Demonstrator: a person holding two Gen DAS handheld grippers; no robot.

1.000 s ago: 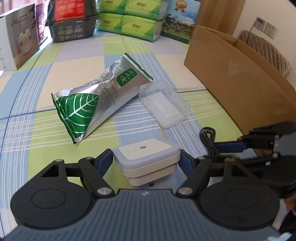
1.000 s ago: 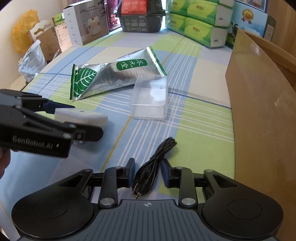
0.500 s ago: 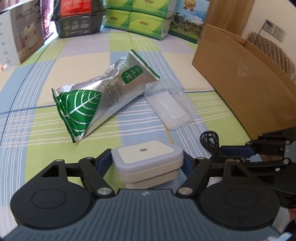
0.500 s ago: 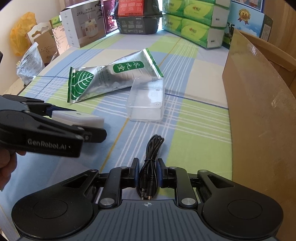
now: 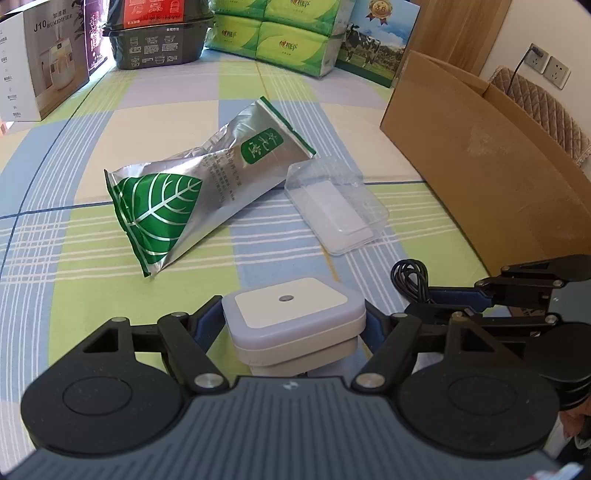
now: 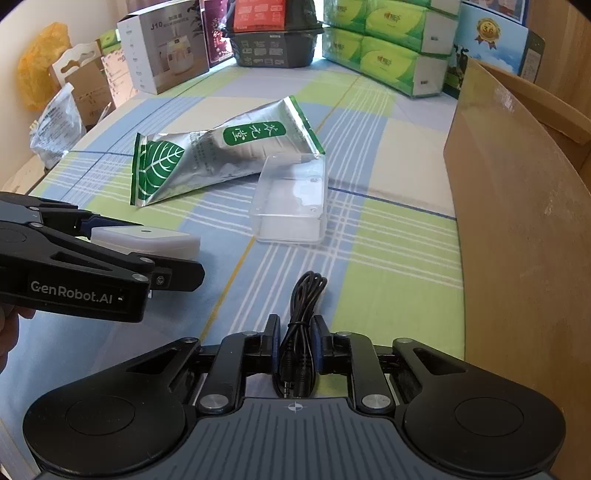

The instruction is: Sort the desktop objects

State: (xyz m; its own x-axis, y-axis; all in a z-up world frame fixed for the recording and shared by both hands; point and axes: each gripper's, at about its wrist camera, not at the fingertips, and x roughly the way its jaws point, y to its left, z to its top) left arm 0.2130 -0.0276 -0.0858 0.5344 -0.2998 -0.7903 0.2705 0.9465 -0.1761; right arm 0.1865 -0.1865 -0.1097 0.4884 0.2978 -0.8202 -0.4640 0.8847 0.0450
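Checked cloth (image 5: 110,266) in blue, green and cream covers the table, with stacked boxes (image 6: 166,44) and green tissue packs (image 5: 288,33) along the far edge. On the right stands an open cardboard box (image 5: 480,155); only a little of its inside shows, so I cannot tell what it holds. Mid-table lies a clear plastic case (image 5: 336,206), lying flat with a white slab inside it. A silver pouch (image 5: 199,192) with a green leaf print lies just beside the case, one corner touching or overlapping it.

The left gripper (image 5: 293,325) is clamped on a white square plug (image 5: 291,317), its blue pads pressing both sides; the plug looks lifted clear of the cloth. The right gripper (image 6: 297,350) is closed around a black coiled cable (image 6: 301,317), whose loop sticks out ahead of the fingers above the cloth and whose jack ends point back toward the camera. Both grippers sit near each other at the table's near edge, with the box to their right.
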